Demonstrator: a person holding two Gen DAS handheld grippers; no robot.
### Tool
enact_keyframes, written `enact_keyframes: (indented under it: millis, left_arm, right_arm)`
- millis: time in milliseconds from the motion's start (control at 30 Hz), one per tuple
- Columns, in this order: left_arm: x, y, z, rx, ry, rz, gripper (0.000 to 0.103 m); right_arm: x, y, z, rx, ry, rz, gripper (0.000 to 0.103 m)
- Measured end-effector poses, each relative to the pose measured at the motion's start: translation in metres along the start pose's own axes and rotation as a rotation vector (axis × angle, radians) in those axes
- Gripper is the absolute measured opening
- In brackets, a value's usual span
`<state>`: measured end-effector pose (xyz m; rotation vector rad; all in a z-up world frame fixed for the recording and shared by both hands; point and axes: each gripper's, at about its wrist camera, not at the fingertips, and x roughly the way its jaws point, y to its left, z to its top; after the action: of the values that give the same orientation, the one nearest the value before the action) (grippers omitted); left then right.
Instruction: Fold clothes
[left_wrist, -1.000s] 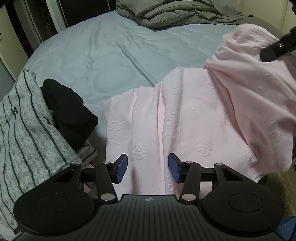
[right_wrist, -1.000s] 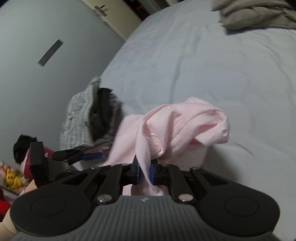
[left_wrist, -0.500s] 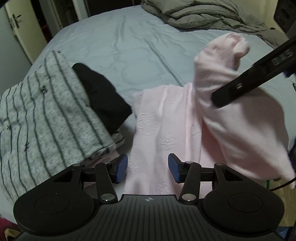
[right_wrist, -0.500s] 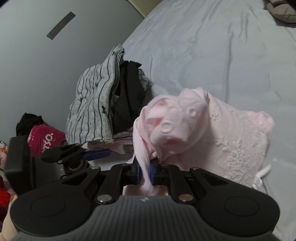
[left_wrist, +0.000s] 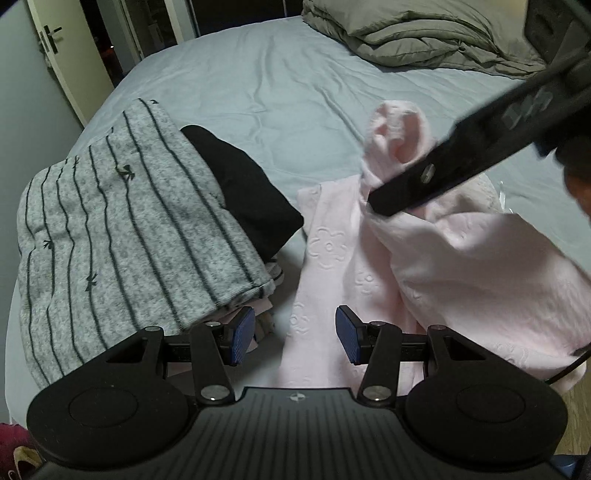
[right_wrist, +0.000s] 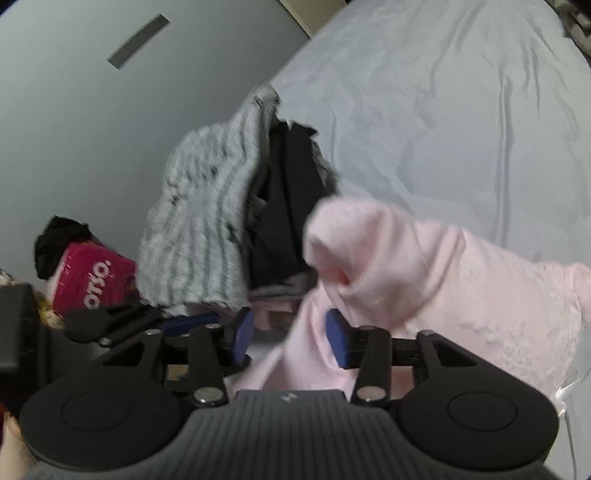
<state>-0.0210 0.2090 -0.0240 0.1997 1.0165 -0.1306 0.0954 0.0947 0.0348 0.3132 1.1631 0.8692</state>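
A pale pink garment with embossed flowers lies at the near edge of the bed, one part folded over itself. My left gripper is open and empty just above its near hem. My right gripper is open; the pink garment lies bunched in front of and under it, no longer pinched. The right gripper's black finger shows in the left wrist view, resting across the bunched pink cloth.
A stack of folded clothes, grey striped on black, sits left of the pink garment; it also shows in the right wrist view. A grey duvet lies at the head of the blue sheet. A pink box stands on the floor.
My right gripper carried the pink cloth leftward over the garment, then opened and let it go. My left gripper stayed open and shifted slightly left.
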Motion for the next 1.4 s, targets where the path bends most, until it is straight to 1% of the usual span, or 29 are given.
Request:
enact_keyframes:
  millis: [67,167,233,267,300,367,467,533,633,767,867,900,933,967,1000,1067,1133,1200,1300,1400]
  left_arm:
    - [-0.003,0.002,-0.001,-0.012,-0.011,0.005,0.046]
    - [-0.008,0.004,0.0,-0.025,-0.038,0.003,0.046]
    - [-0.012,0.005,0.001,-0.041,-0.058,-0.008,0.046]
    - [-0.013,0.005,0.002,-0.052,-0.064,-0.018,0.046]
    - [-0.015,0.006,0.003,-0.063,-0.068,-0.028,0.046]
    - [-0.017,0.005,0.004,-0.072,-0.078,-0.041,0.046]
    - [-0.019,0.002,0.007,-0.071,-0.095,-0.05,0.046]
    - [-0.02,0.0,0.009,-0.069,-0.106,-0.055,0.046]
    - [-0.019,-0.006,0.015,-0.06,-0.118,-0.075,0.046]
    - [-0.019,-0.021,0.018,-0.011,-0.153,-0.142,0.046]
    - [-0.017,-0.034,0.017,0.044,-0.179,-0.208,0.045]
    - [-0.017,-0.04,0.016,0.06,-0.188,-0.223,0.044]
    - [-0.016,-0.046,0.016,0.073,-0.196,-0.233,0.039]
    - [-0.015,-0.051,0.015,0.086,-0.204,-0.241,0.035]
    - [-0.013,-0.056,0.013,0.101,-0.212,-0.246,0.034]
    - [-0.009,-0.063,0.012,0.119,-0.222,-0.246,0.033]
    - [-0.001,-0.066,0.013,0.123,-0.21,-0.264,0.033]
    - [0.009,-0.067,0.014,0.119,-0.176,-0.252,0.033]
    - [0.026,-0.065,0.013,0.106,-0.122,-0.211,0.033]
    - [0.041,-0.057,0.011,0.085,-0.073,-0.171,0.033]
  right_arm:
    - [-0.015,0.002,0.002,-0.01,-0.034,0.003,0.051]
    - [-0.036,0.002,0.003,-0.026,-0.08,-0.029,0.051]
    - [-0.046,-0.001,0.002,-0.03,-0.098,-0.058,0.048]
    - [-0.049,-0.002,0.001,-0.032,-0.097,-0.078,0.044]
    - [-0.051,-0.004,-0.002,-0.034,-0.093,-0.103,0.034]
    - [-0.051,-0.009,-0.01,-0.047,-0.057,-0.154,0.026]
    - [-0.046,-0.013,-0.028,-0.083,0.014,-0.209,0.025]
    - [-0.037,-0.013,-0.042,-0.111,0.069,-0.219,0.025]
    - [-0.021,-0.009,-0.061,-0.154,0.14,-0.203,0.025]
    - [-0.005,0.0,-0.07,-0.222,0.175,-0.219,0.025]
    - [-0.013,0.002,-0.063,-0.259,0.117,-0.261,0.026]
    - [-0.018,0.001,-0.058,-0.259,0.089,-0.276,0.029]
    - [-0.023,0.0,-0.054,-0.256,0.064,-0.292,0.031]
    - [-0.027,-0.002,-0.05,-0.252,0.042,-0.308,0.036]
    - [-0.032,-0.004,-0.046,-0.252,0.021,-0.33,0.039]
    - [-0.038,-0.011,-0.042,-0.252,-0.006,-0.369,0.042]
    - [-0.042,-0.019,-0.041,-0.235,-0.014,-0.4,0.043]
    - [-0.046,-0.027,-0.039,-0.217,-0.01,-0.421,0.043]
    - [-0.048,-0.036,-0.039,-0.22,-0.004,-0.456,0.043]
    - [-0.045,-0.048,-0.038,-0.226,-0.012,-0.472,0.043]
